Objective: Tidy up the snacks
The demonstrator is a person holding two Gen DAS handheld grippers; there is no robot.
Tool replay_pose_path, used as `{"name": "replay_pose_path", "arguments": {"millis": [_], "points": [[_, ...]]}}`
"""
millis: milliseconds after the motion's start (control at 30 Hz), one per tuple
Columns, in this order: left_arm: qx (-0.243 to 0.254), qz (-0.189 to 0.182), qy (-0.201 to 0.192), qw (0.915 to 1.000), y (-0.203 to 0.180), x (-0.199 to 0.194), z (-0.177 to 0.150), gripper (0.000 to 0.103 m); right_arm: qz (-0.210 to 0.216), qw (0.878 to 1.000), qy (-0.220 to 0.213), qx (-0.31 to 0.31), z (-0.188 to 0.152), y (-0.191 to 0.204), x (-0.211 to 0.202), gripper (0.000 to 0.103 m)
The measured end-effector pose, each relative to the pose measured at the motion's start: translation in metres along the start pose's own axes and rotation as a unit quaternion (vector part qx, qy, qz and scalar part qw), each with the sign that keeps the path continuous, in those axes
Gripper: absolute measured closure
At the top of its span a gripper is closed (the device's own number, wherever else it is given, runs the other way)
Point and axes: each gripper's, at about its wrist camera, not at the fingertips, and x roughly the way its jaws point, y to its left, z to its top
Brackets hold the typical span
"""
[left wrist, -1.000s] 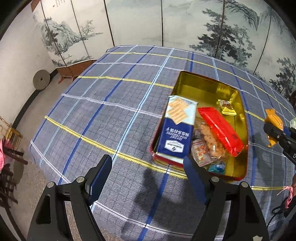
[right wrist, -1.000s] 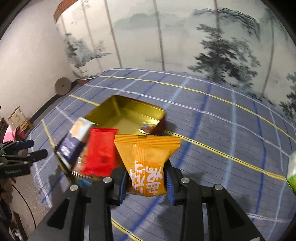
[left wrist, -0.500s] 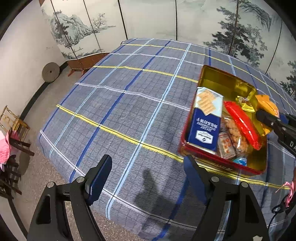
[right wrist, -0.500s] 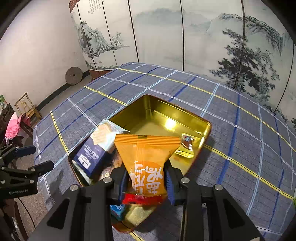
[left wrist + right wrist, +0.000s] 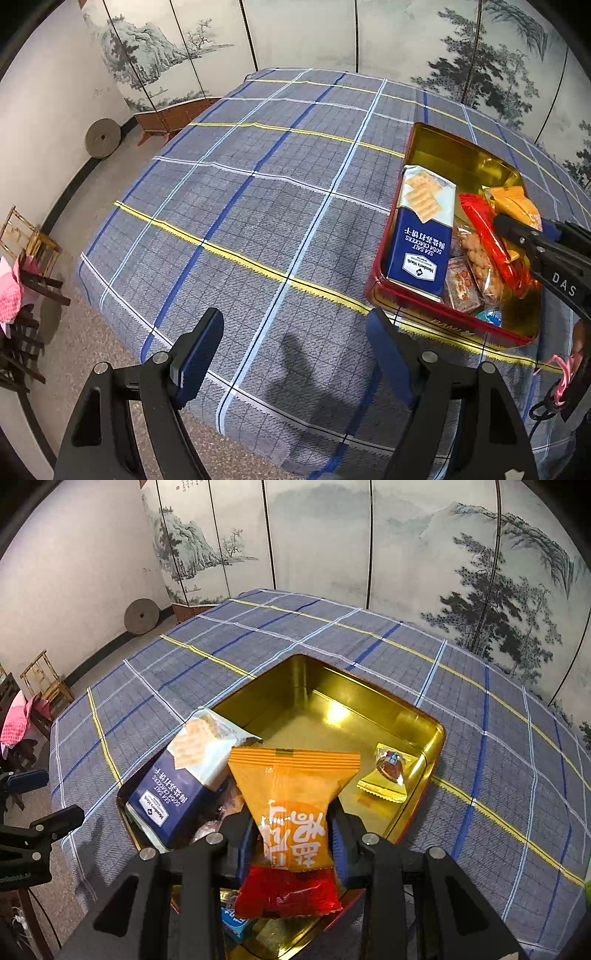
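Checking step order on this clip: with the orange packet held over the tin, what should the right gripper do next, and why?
Probably lower a little toward the bare gold floor and open. The right gripper is shut on the orange snack packet, which hangs above the open tin. The cracker pack and red packet crowd the near end; the far end holds only a small gold-wrapped candy.

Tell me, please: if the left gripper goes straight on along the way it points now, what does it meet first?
Probably only the plaid tablecloth. The left gripper is open and empty, and bare cloth lies ahead between its fingers. The tin sits off to its right, seemingly outside that line, though depth is unclear.
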Motion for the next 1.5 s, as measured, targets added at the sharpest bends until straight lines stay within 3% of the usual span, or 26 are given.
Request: {"name": "replay_pose_path", "arguments": {"millis": [167,233,300,600,933,1500], "points": [[0.002,0.002,0.0,1.0,-0.001,-0.001,0.0,0.026,0.003,1.0,-0.001,0.002,0.0,0.0,0.002,0.066],[0.003,0.002,-0.001,1.0,-0.002,-0.001,0.0,0.026,0.006,1.0,-0.003,0.002,-0.001,0.0,0.0,0.056],[0.004,0.002,-0.001,1.0,-0.005,-0.003,0.001,0.026,0.009,1.0,-0.011,0.003,-0.001,0.002,-0.004,0.039],[0.011,-0.004,-0.008,0.9999,-0.017,-0.017,-0.003,0.027,-0.008,0.999,-0.031,0.003,-0.007,0.011,-0.042,0.025],[0.027,-0.022,-0.004,0.9994,-0.039,-0.029,-0.014,0.027,-0.034,0.999,-0.033,0.009,-0.048,0.015,-0.085,0.023],[0.044,-0.026,-0.008,0.9987,-0.061,-0.045,-0.021,0.027,-0.039,0.999,-0.016,0.031,-0.074,0.004,-0.087,0.023]]}}
